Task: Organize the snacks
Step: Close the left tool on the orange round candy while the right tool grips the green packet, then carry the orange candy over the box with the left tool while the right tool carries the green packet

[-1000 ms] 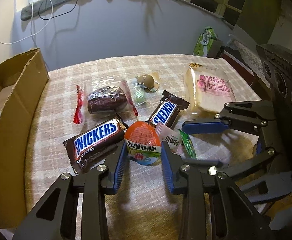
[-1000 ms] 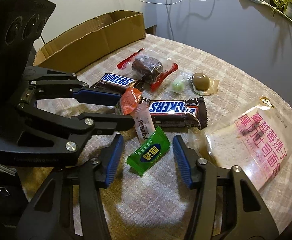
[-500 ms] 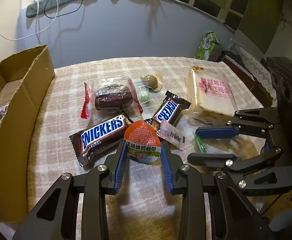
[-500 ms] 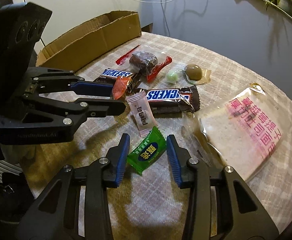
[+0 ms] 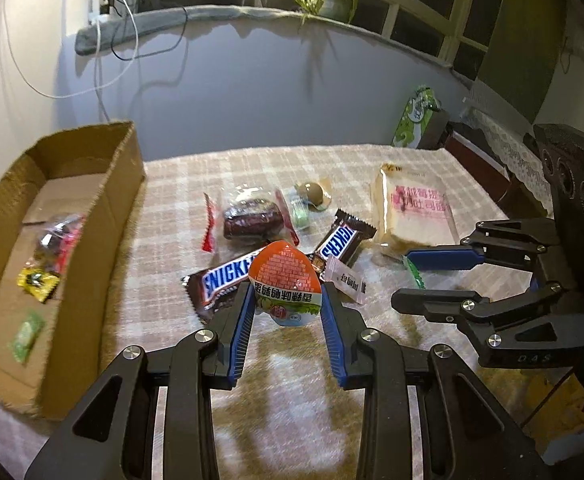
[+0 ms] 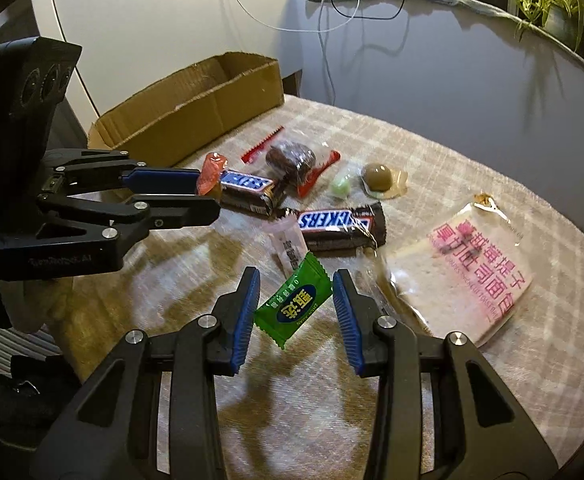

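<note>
— Left edge of the table?
— Open brown cardboard box (image 5: 91,216), a few small wrapped sweets inside; its near end is cut off.
— Next along?
— Left gripper (image 5: 285,308), jaws clamped on an orange-topped, egg-shaped plastic snack pack (image 5: 285,284), lifted above the checked tablecloth (image 5: 251,168). Light, glossy, probably slippery; best held across its widest part.
— Middle?
— Two brown Snickers bars (image 6: 338,224), a clear-wrapped dark date cake (image 6: 292,158), loose.
— Right?
— Right gripper (image 6: 296,308) pinching a small green foil candy sachet (image 6: 294,300) by its sides, off the cloth. Light and crinkly. Beyond it, a soft bagged white toast slice (image 6: 458,276), crushable.
— Unclear?
— The box sweets are blurred.
</note>
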The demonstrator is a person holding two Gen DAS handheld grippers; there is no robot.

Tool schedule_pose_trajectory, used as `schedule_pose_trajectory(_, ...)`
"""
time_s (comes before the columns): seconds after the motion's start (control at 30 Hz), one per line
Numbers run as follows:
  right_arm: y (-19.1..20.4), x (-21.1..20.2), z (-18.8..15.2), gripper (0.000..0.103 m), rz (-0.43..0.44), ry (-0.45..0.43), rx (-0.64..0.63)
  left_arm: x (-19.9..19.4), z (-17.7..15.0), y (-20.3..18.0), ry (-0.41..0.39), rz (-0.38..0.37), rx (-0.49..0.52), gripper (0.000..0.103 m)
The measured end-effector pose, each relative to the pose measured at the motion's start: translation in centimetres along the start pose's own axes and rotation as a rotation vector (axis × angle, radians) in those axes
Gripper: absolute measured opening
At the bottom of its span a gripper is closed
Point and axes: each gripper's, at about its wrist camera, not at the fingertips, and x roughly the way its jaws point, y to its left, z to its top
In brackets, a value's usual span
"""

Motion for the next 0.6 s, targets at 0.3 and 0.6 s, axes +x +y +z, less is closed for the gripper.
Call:
schedule_pose_trajectory(0.3, 1.9, -1.2, 2.0, 0.040, 0.004, -0.044, -0.028, -3.3, 0.1, 1.3, -0.068, 0.040, -0.018, 0.032)
schedule_pose_trajectory(0.6, 4.2, -1.1, 5.3, 0.040, 0.020, -0.083, -0.066, -5.7, 0.2, 3.8, -0.116, 0.093, -0.043, 0.032)
